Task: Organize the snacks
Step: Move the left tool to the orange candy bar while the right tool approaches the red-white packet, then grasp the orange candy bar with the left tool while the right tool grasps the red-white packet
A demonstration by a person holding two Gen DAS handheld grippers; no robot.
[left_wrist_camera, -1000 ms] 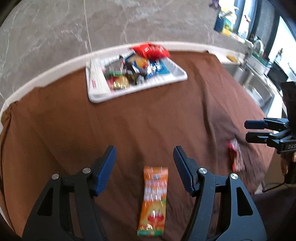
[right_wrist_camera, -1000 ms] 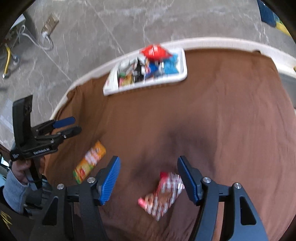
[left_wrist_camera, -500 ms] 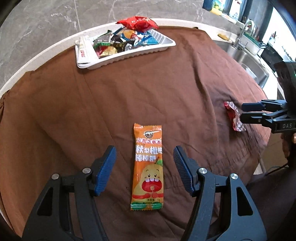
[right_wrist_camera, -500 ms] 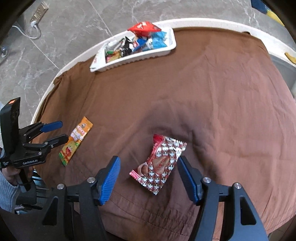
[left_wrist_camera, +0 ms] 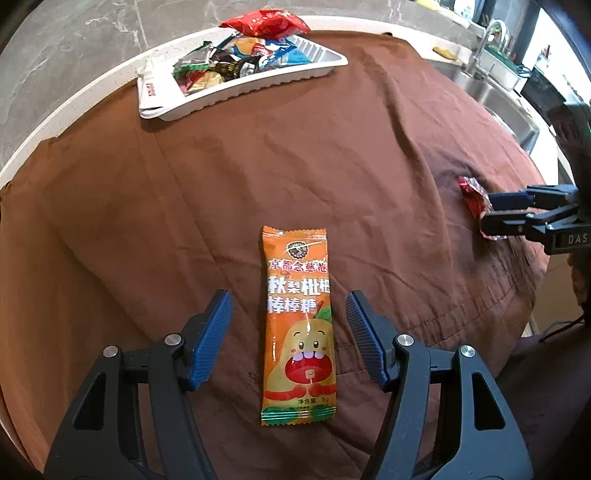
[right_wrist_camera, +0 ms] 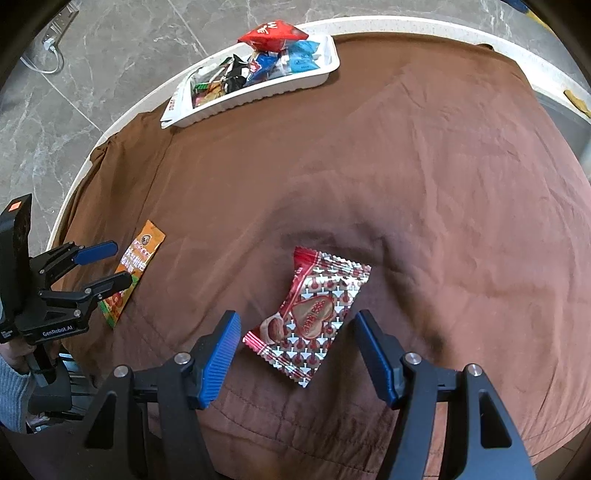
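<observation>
An orange lollipop packet lies lengthwise on the brown cloth. My left gripper hangs open just above it, one blue pad on each side and neither touching. A red-and-silver heart-print packet lies tilted on the cloth, and my right gripper stands open astride it with gaps on both sides. Each gripper also shows in the other's view: the right gripper over the red packet, the left gripper over the orange packet. A white tray with several snacks sits at the far edge.
The round table has a white rim beyond the cloth, with grey marble floor below. A steel sink and tap stand at the right. A red bag tops the tray. A hand in a grey sleeve holds the left gripper.
Both grippers have come down toward the cloth. Each packet now lies between its gripper's fingers and looks larger. The jaws are as wide as before.
</observation>
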